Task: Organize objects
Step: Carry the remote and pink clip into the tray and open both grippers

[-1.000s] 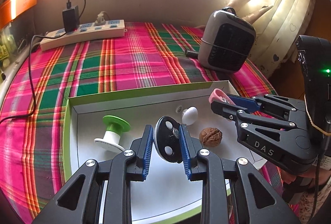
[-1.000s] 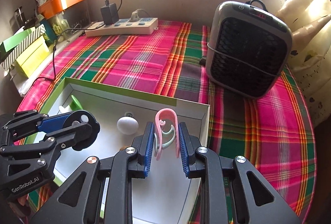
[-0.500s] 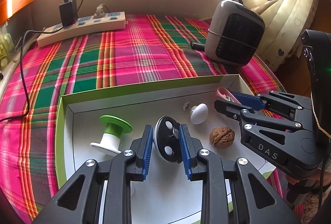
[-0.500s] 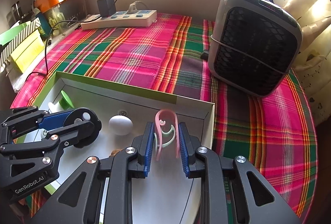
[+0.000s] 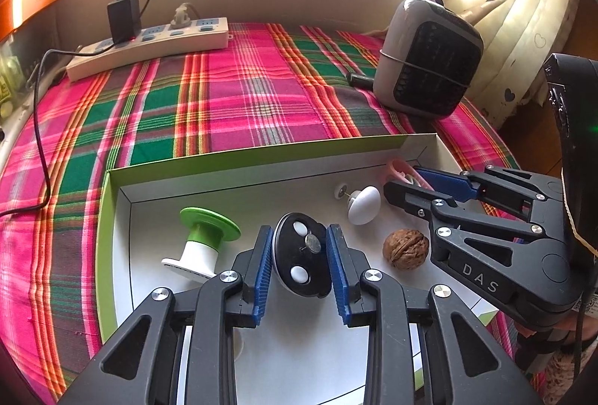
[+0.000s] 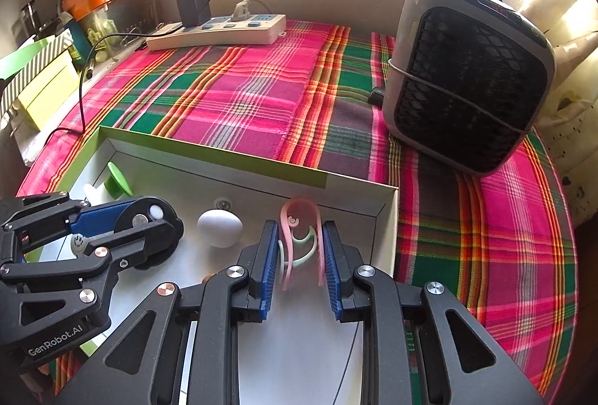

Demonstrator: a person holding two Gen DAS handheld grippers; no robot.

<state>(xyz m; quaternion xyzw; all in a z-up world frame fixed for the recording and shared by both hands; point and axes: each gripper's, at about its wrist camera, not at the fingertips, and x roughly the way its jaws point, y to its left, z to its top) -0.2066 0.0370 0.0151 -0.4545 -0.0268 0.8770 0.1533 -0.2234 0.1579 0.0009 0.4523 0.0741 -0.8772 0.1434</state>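
Observation:
My left gripper [image 5: 301, 257] is shut on a black oval disc [image 5: 299, 253] with two white dots, held above the white box [image 5: 239, 158] with green rim. My right gripper [image 6: 301, 255] is shut on a pink clip [image 6: 301, 221] with a pale green hook inside it, over the box's right end. In the box lie a green-and-white spool [image 5: 202, 242], a white egg-shaped knob [image 5: 363, 205] and a walnut [image 5: 405, 248]. The right gripper also shows in the left wrist view [image 5: 415, 180], and the left gripper in the right wrist view [image 6: 149, 221].
The box sits on a pink and green plaid cloth [image 5: 243, 98]. A grey heater [image 6: 471, 76] stands at the right. A white power strip [image 5: 149, 44] with a black charger lies at the back. Boxes [image 6: 45, 83] and an orange tray stand at the left edge.
Both grippers have risen and drawn back a little with their objects still held. The box contents have not moved.

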